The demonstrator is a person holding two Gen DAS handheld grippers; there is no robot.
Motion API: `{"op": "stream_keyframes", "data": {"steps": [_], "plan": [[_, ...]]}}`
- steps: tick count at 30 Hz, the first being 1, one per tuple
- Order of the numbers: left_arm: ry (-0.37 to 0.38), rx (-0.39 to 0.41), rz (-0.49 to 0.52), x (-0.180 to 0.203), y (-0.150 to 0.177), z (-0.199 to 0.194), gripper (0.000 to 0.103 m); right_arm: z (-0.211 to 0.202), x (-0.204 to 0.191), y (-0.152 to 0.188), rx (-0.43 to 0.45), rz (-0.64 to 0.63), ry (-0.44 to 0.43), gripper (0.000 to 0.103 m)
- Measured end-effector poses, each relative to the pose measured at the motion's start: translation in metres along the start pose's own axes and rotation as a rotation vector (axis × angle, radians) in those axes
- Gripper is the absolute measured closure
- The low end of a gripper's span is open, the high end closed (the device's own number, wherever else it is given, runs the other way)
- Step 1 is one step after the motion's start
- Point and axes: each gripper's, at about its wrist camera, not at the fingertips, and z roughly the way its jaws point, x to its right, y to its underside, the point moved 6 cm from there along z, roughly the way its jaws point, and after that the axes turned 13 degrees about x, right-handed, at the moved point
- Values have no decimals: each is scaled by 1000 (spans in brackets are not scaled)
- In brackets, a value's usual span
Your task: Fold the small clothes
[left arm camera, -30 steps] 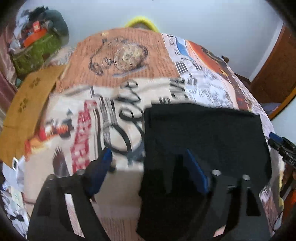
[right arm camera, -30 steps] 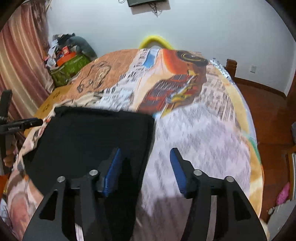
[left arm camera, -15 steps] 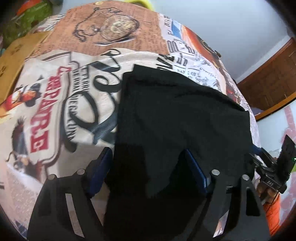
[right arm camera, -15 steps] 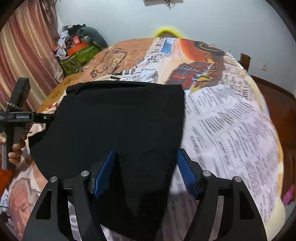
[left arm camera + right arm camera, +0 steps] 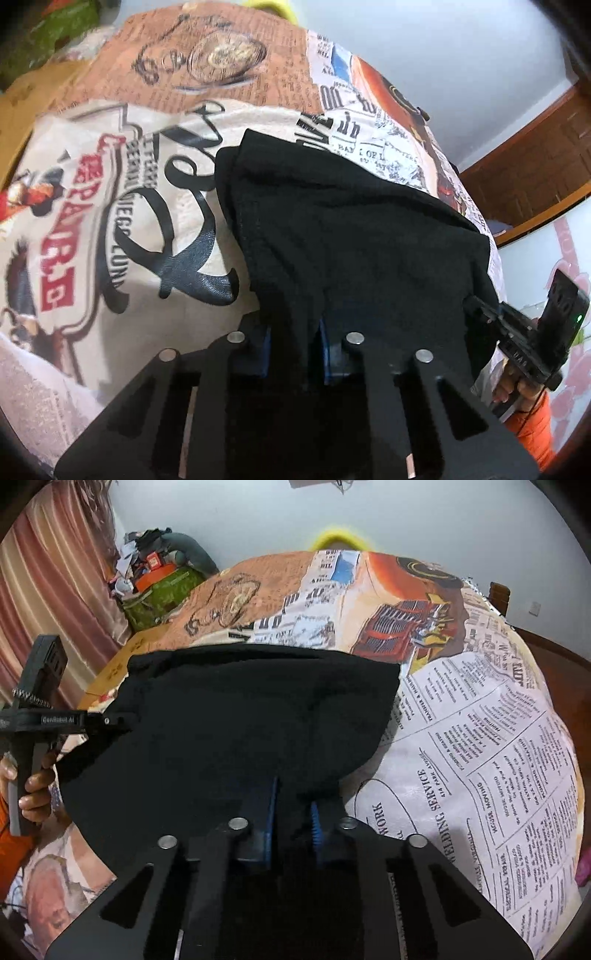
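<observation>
A black garment (image 5: 351, 229) (image 5: 240, 716) lies on a bed covered with a printed blanket (image 5: 92, 221) (image 5: 480, 738). My left gripper (image 5: 295, 343) is at the garment's near left part, its jaws closing with a fold of black cloth pinched between the blue pads. My right gripper (image 5: 291, 812) is at the near right part, its jaws closing too, with the cloth's edge bunched between its blue pads. Each gripper shows at the side of the other's view, held by a hand: the right gripper (image 5: 476, 302) and the left gripper (image 5: 122, 720).
A pile of bags and clutter (image 5: 155, 579) sits by the striped curtain (image 5: 44, 590) at the far left. A brown mat (image 5: 29, 99) lies beside the bed. White wall and a wooden door frame (image 5: 535, 147) are behind. A yellow object (image 5: 338, 539) peeks over the bed's far edge.
Both grippers came in over the black garment's near edge and their jaws went from wide apart to nearly together on the cloth, which now bunches up between the pads.
</observation>
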Motion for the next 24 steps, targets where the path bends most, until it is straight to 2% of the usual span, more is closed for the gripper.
{"op": "stream_keyframes", "data": {"steps": [3,9,16,20,24], "plan": [[-17,49,45,6,-2,-22,86,-10,-7,-6,23,-8,-2,92],[-35,147,69,4,-13,-73,87,-30,-42,-25,78,-55,-30,94],[-88,267,93,-21,-25,-140,87,-42,-96,-50,146,-98,-88,94],[-124,293,70,-52,-29,-164,87,-36,-125,-59,159,-98,-131,94],[-160,272,51,-83,-28,-166,87,-14,-149,-57,136,-95,-164,94]]}}
